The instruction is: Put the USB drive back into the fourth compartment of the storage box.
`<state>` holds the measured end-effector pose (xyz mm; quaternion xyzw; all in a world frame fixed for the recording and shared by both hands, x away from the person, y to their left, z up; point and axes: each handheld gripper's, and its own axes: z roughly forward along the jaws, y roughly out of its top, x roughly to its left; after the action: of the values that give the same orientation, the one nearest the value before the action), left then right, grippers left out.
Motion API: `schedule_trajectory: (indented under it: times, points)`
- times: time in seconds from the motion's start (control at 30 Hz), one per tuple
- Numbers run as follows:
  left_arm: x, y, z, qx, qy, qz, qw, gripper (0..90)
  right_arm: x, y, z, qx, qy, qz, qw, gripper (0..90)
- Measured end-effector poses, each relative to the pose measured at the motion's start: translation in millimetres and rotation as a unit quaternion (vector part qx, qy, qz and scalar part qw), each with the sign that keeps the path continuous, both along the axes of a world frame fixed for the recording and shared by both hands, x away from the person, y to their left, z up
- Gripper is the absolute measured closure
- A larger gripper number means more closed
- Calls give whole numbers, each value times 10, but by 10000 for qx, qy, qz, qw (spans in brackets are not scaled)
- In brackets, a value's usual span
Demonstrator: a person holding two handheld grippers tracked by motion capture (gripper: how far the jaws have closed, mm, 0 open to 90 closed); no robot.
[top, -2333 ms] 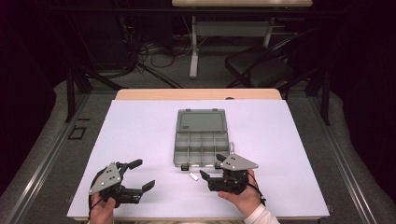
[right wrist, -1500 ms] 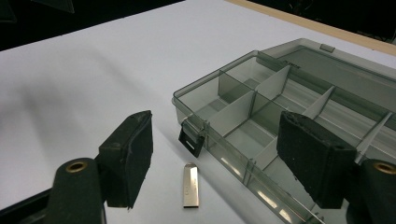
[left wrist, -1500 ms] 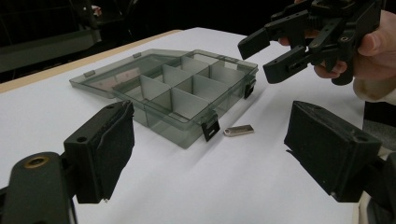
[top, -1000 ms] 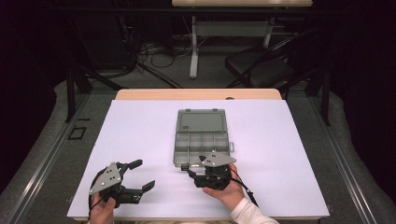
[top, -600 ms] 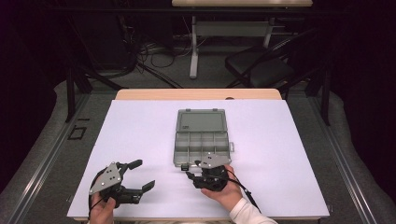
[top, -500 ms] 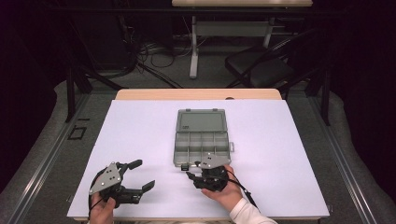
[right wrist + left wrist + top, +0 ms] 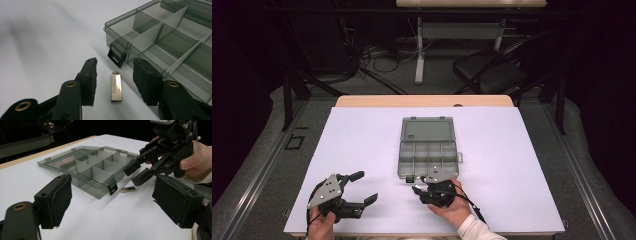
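White table (image 7: 362, 135) seen from above, w/ 1 person's 2 hands coming in from the bottom edge, each holding 1 black two-jaw gripper.

1 smoky-grey plastic organiser box (image 7: 428, 150) sits mid-table, lid (image 7: 427, 129) flung open and lying flat on the far side. The tray has 2 rows of compartments; 4 in the far row can be counted in the high view, the near row is partly hidden by the right gripper. All compartments that can be seen are empty. 1 black latch (image 7: 116, 57) hangs down off the box's near wall, unfastened.

1 small silver USB stick (image 7: 116, 86) lies flat on the table just in front of the box, near that latch, touching neither.

Right gripper (image 7: 421, 186), at the box's near edge: jaws spread apart, 1 on each side of the USB stick, not touching it. The left gripper view shows it tilted down over the stick (image 7: 127, 189), held by a hand (image 7: 197, 162).

Left gripper (image 7: 364, 187), well apart to the left near the table's front edge: jaws spread wide, nothing between them; its left hand (image 7: 321, 225) is at the table's edge.

Beyond the table: 1 dark chair (image 7: 492, 72), cables on the floor.
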<state>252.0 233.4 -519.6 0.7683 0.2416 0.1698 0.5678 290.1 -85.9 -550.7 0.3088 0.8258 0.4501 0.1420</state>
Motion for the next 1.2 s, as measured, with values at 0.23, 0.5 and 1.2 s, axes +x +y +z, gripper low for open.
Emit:
schedule_trajectory:
  times: [0.23, 0.5, 1.2]
  points:
    - [-2, -6, -2, -9, 1, -13, 10000, 158, -1, 10, -30, -13, 123, 48, 9999, 555]
    - [-1, -4, -2, -3, 3, -8, 10000, 158, -6, 24, -48, -66, 103, 41, 9999, 559]
    - [-2, -7, -1, 16, 4, -22, 10000, 158, 44, 38, -121, -187, 244, -27, 9995, 627]
